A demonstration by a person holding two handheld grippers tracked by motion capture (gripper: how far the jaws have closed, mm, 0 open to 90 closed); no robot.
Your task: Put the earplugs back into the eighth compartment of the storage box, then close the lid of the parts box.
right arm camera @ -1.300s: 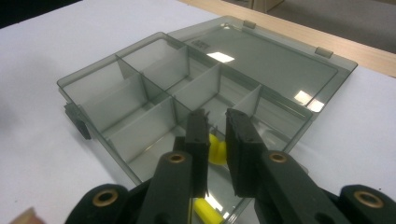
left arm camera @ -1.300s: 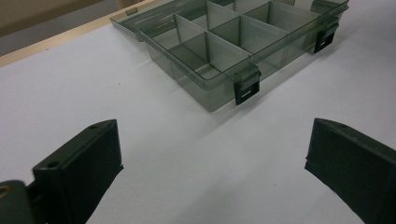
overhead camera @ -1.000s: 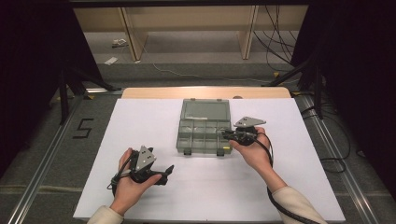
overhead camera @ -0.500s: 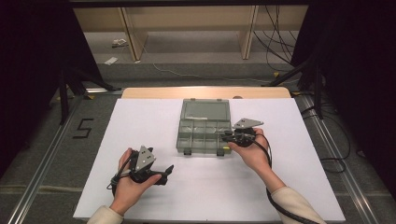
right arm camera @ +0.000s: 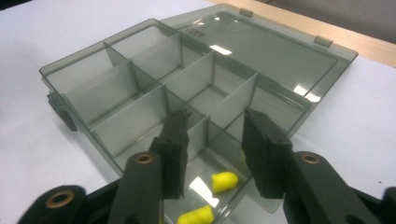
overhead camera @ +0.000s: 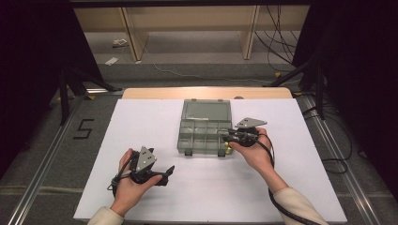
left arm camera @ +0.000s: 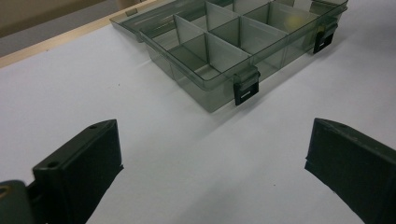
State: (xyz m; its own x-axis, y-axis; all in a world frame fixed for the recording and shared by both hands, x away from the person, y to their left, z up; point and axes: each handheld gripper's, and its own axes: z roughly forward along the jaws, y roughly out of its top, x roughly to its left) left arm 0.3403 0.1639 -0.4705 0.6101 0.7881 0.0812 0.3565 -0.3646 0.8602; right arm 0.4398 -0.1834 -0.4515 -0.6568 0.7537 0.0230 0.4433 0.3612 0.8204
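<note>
Surface: we see a white sheet [overhead camera: 141,126] over a table whose pale wooden edge [overhead camera: 155,93] shows at the far side.
Room: dark either side; a grey floor with a "5" mark [overhead camera: 84,129] to the left, wooden legs and loose cables [overhead camera: 281,51] beyond the table.
Box: a smoky clear plastic organiser box [overhead camera: 205,133] sits at the middle of the sheet, its lid [overhead camera: 207,110] lying open flat toward the far edge. Dividers split it into compartments; two black latches [left arm camera: 246,87] hang on the near wall.
Contents: we count two yellow earplugs [right arm camera: 224,181] in the near compartment at the box's right end; one lies just nearer the camera than the other. The other compartments look bare.
Right gripper [overhead camera: 226,138]: held at the box's right near corner, above the compartment with the earplugs. In its own view the jaws stand narrowly apart with nothing between them, the earplugs below.
Left gripper [overhead camera: 168,172]: resting low over the sheet, near-left of the box and well apart from it. Its jaws are spread wide, holding nothing.
Change: against the frame a second back, we note the box and the left hand [overhead camera: 129,185] unmoved; the right gripper has kept its place at the corner, with at most a slight shift.
</note>
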